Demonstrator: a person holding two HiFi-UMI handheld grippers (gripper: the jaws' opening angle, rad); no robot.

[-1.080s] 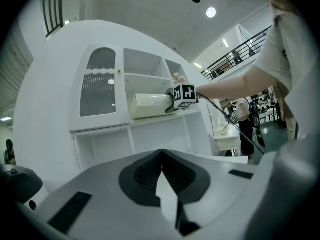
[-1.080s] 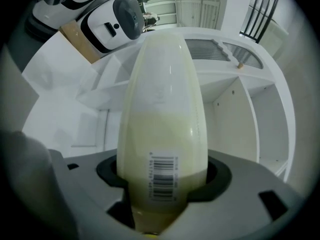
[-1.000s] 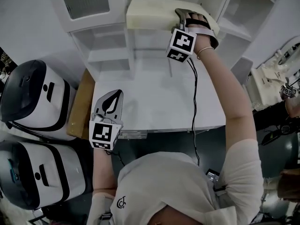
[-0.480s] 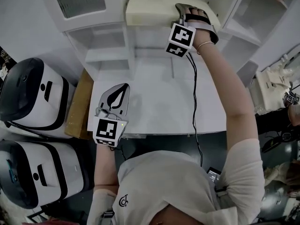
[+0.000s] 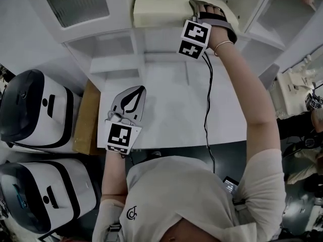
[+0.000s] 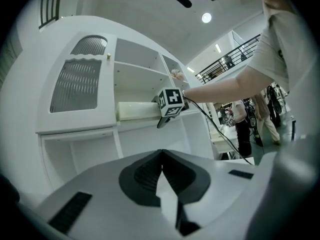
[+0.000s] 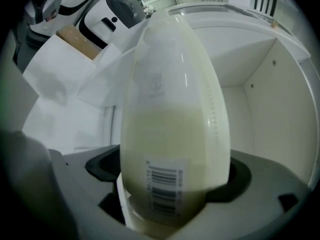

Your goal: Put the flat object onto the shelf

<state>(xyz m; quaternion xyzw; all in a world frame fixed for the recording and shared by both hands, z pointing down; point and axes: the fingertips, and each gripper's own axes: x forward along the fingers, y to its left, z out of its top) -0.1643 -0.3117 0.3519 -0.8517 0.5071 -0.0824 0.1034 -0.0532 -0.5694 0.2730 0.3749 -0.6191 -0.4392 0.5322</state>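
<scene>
The flat object [image 5: 161,6], a cream-coloured slab with a barcode label, lies on an upper ledge of the white shelf unit [image 5: 121,62]. My right gripper [image 5: 206,13] is raised to its right end. In the right gripper view the flat object [image 7: 172,114] stands between the jaws of my right gripper [image 7: 170,173], which are opening; the dark pads no longer press its sides. My left gripper [image 5: 137,92] hovers low over the white table [image 5: 171,115], shut with nothing in it. From the left gripper view the flat object [image 6: 137,110] shows on the shelf beyond my left gripper [image 6: 161,154].
Two white-and-black appliances [image 5: 35,110] [image 5: 40,195] stand at the left beside a brown cardboard box [image 5: 86,117]. A black cable [image 5: 208,100] hangs from the right gripper across the table. Shelf compartments with frosted doors [image 5: 75,1] flank the slab. People [image 6: 245,129] stand far off.
The left gripper has drifted a little forward and to the right over the table. The right gripper has stayed at the slab's end on the shelf.
</scene>
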